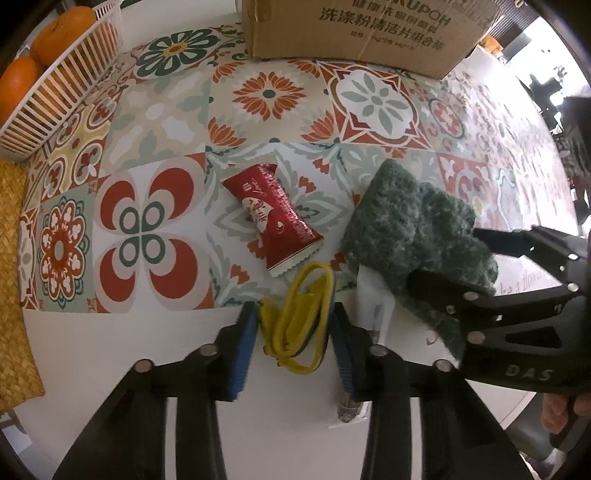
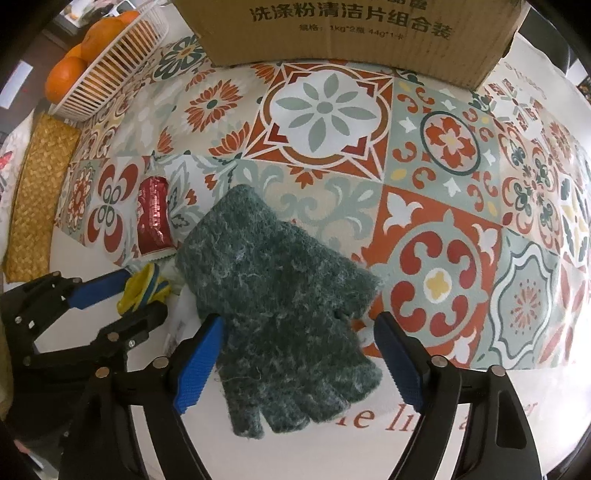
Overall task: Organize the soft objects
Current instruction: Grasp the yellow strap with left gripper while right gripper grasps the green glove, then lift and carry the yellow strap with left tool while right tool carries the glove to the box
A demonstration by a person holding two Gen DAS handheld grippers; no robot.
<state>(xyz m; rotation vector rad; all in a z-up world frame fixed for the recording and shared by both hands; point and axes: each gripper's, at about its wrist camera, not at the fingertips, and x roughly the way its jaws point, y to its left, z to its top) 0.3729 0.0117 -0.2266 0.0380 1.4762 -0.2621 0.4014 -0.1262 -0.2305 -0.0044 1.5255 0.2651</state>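
A fuzzy dark green fingerless glove (image 2: 284, 302) lies flat on the patterned tablecloth; it also shows in the left wrist view (image 1: 413, 221). My right gripper (image 2: 299, 354) is open with its blue pads on either side of the glove's finger end. My left gripper (image 1: 293, 332) has its blue pads close on either side of a bundle of yellow and blue elastic bands (image 1: 299, 314), which also shows in the right wrist view (image 2: 146, 284). Whether the pads squeeze the bundle is unclear.
A red snack packet (image 1: 273, 218) lies just beyond the bands. A cardboard box (image 2: 351, 33) stands at the back. A white basket (image 1: 62, 85) of oranges sits far left by a woven mat (image 1: 14, 288). White paper (image 1: 373, 302) lies under the glove's edge.
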